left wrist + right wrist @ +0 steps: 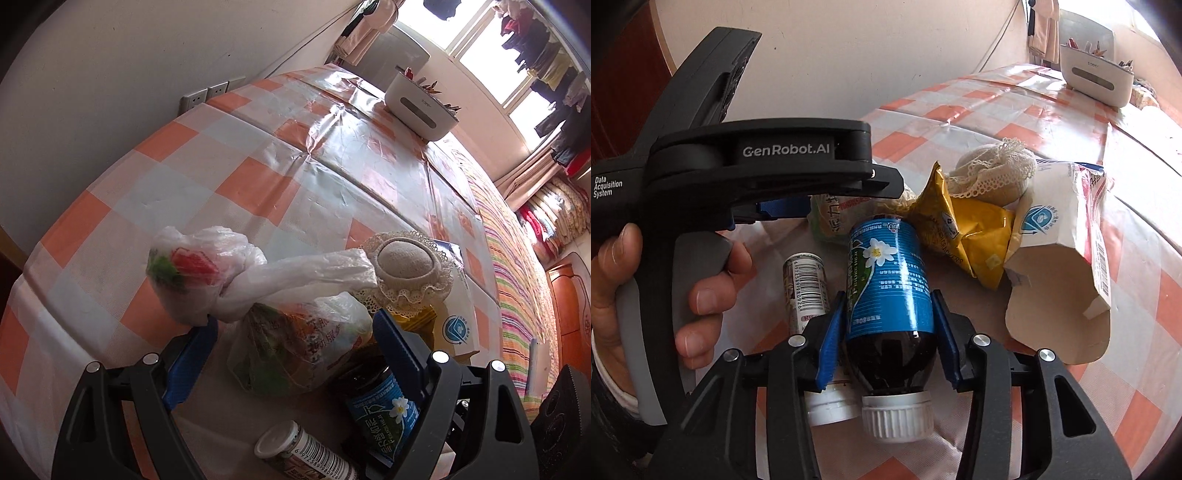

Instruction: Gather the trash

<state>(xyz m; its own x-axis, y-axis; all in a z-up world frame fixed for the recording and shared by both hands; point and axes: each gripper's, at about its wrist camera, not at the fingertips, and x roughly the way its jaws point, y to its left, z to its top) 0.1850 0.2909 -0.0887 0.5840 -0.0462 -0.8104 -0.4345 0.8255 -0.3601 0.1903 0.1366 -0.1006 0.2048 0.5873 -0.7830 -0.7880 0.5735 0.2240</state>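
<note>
My right gripper [890, 314] is shut on a dark bottle with a blue label [886, 280], white cap toward the camera; the bottle also shows in the left wrist view [380, 402]. My left gripper [291, 332] is open around a knotted plastic bag of trash [291, 347], its blue pads [192, 362] on either side, not pressing it. A second tied plastic bag [195, 266] lies just beyond. A small white-capped bottle with a barcode [807, 291] lies beside the blue one.
A yellow snack bag [964, 236], a torn paper carton [1056, 280] and a lace-edged round cloth object [406, 266] lie on the checked tablecloth [221, 166]. A white bin [421, 107] stands at the table's far end. The left gripper's body [757, 158] fills the right view's left side.
</note>
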